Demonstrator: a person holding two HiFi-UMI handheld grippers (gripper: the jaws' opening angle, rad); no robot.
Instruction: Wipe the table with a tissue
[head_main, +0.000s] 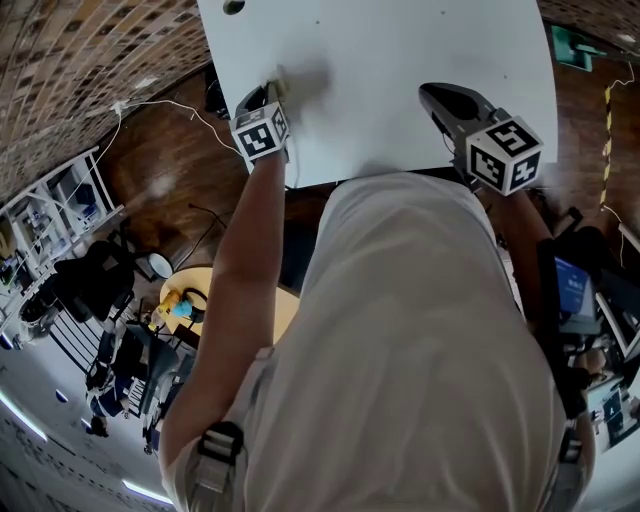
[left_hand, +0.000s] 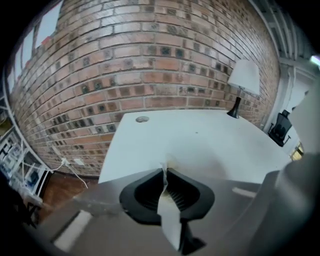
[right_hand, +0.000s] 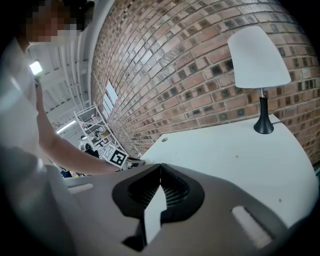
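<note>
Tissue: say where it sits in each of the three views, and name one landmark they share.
Head view: upper left, the tissue at the left gripper's tip, by the white table's left edge.
Left gripper view: bottom centre, pinched between that gripper's shut jaws.
Right gripper view: not in it.
Shared landmark: the table's round hole, also in the left gripper view and the right gripper view.

A lab-like workroom: a red-brown brick wall (left_hand: 150, 60) runs behind the white rectangular table (head_main: 400, 80), and left of the table white metal shelving racks (head_main: 52, 205) and loose white cables (head_main: 170, 103) crowd the dark wooden floor (head_main: 165, 150).
</note>
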